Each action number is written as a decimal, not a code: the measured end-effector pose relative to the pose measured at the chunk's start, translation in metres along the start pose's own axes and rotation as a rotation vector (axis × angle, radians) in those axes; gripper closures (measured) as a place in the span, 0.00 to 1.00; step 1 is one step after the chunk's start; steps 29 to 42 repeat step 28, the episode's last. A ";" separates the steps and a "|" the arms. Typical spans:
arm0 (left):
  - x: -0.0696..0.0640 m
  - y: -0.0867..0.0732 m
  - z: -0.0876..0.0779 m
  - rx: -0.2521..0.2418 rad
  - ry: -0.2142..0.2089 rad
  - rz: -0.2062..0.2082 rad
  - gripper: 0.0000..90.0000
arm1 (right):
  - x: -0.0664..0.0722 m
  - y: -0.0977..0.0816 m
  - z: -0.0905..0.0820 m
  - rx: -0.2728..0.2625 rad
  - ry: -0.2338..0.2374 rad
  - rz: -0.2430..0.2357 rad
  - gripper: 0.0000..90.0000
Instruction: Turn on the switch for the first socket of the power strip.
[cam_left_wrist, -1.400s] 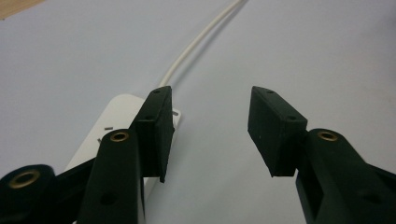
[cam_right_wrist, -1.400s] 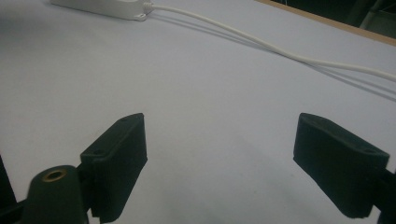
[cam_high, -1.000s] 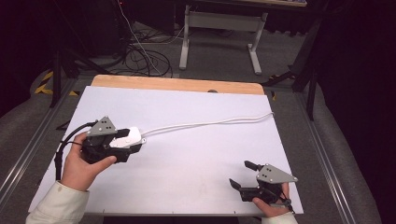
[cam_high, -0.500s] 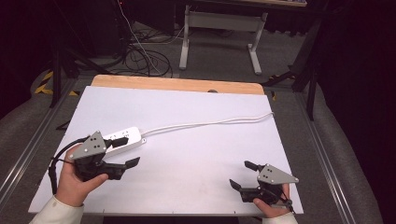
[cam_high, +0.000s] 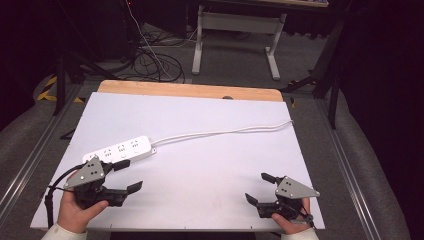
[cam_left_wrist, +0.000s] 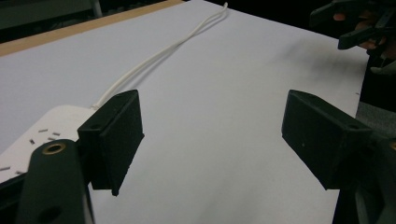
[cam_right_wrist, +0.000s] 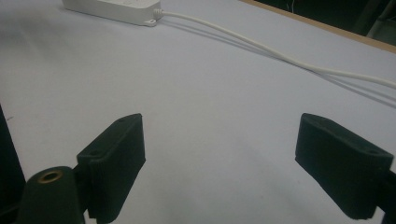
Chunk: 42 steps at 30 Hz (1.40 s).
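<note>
A white sheet (cam_high: 210, 165) is covering the wooden table (cam_high: 190, 90). Grey carpet (cam_high: 240, 65) is lying beyond it, where a metal desk frame (cam_high: 235, 30) is standing. Black cables (cam_high: 150, 57) are trailing across the floor. Darkness is surrounding the room.

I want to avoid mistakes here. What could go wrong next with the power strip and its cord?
1. The left gripper is open right beside the power strip; a careless move could knock it askew.
2. The cord lies loose across the table and runs off its far right edge; a snag could drag the strip.
</note>
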<state>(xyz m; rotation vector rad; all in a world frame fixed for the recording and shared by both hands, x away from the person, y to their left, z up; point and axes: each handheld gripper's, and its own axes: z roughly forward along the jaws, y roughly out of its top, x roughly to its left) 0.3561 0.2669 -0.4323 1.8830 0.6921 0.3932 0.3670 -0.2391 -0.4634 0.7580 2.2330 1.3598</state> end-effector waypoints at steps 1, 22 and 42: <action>0.001 -0.003 0.000 0.002 0.002 -0.009 0.24 | 0.000 0.000 0.000 -0.001 0.002 -0.002 0.18; 0.004 -0.045 0.010 0.056 0.031 -0.075 0.26 | 0.000 -0.001 -0.002 -0.005 0.068 -0.016 0.10; 0.001 -0.041 0.010 0.066 0.079 0.002 0.26 | 0.000 -0.001 -0.002 -0.001 0.073 -0.016 0.10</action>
